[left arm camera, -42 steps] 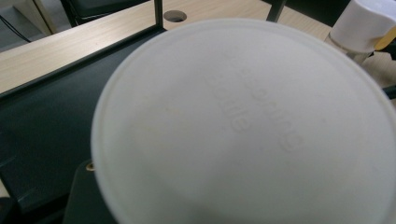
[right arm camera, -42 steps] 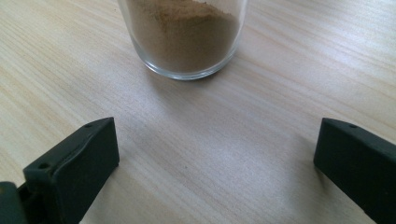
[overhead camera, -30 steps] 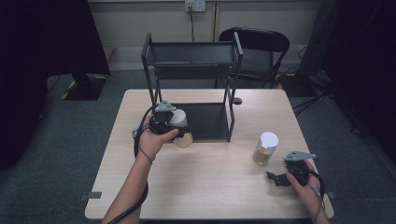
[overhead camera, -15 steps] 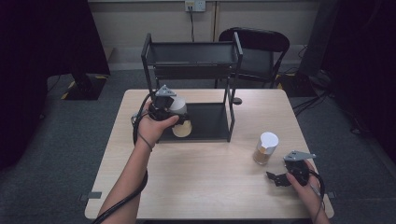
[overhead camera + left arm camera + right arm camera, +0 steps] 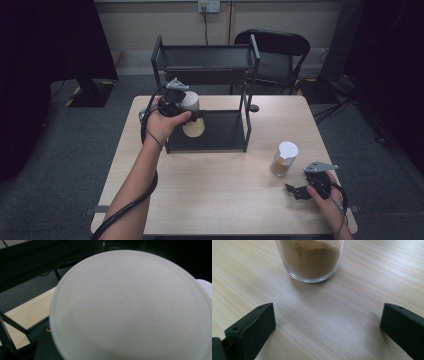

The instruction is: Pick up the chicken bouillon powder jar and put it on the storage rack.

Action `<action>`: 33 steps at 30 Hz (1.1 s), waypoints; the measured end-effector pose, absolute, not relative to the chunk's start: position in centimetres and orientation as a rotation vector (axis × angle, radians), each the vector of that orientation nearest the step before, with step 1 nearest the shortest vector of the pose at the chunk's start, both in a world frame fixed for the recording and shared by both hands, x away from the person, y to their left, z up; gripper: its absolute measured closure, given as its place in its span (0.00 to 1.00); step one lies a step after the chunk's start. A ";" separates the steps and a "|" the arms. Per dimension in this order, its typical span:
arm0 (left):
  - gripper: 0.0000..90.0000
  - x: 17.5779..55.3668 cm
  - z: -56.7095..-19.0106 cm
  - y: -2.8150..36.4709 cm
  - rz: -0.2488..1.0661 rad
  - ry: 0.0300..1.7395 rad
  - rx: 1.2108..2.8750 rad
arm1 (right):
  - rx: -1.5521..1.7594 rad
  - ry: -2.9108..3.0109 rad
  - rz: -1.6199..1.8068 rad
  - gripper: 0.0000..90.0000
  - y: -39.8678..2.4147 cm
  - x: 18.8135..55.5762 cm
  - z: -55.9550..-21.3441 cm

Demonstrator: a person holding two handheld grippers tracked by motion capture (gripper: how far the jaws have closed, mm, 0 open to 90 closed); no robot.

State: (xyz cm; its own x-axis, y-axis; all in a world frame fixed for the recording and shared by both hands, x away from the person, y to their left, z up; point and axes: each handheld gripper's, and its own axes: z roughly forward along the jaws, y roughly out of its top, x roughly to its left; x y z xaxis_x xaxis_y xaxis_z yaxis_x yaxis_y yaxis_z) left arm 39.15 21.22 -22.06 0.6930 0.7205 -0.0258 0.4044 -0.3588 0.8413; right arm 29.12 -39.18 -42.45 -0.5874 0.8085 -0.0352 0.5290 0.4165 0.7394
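at left, my left tongs (image 5: 192, 114) are clamped on a glass jar (image 5: 191, 111) with a white lid (image 5: 130, 307), holding it lifted and tipped on its side in front of the black shelf rack (image 5: 205, 65), above the rack's lower tray (image 5: 225, 132). in the left gripper view the lid faces the camera, close and blurred, with raised lettering i cannot read. the jar looks stiff, smooth and breakable, with brown powder inside that i judge gives it some weight; a grip across the glass body just under the lid seems the safest place, since the wall is slick and could slide if the hold loosens. the pale wooden surface (image 5: 215, 195) lies bare through the middle. at right, a second jar (image 5: 284, 159) of the same powder stands upright on it, lid on, just ahead of my right tongs (image 5: 299, 191), which rest low with the jaws wide apart and nothing between them, the jar's base (image 5: 310, 262) near but untouched.
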 end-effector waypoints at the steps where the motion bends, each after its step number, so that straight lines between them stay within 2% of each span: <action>1: 0.39 39.3 -21.7 21.3 0.438 0.869 1.988 | 1.144 2.289 0.988 0.00 -39.2 29.1 -42.5; 33: 0.39 40.5 -13.0 20.7 0.477 0.864 2.007 | 1.143 2.291 0.988 0.00 -39.2 29.2 -42.4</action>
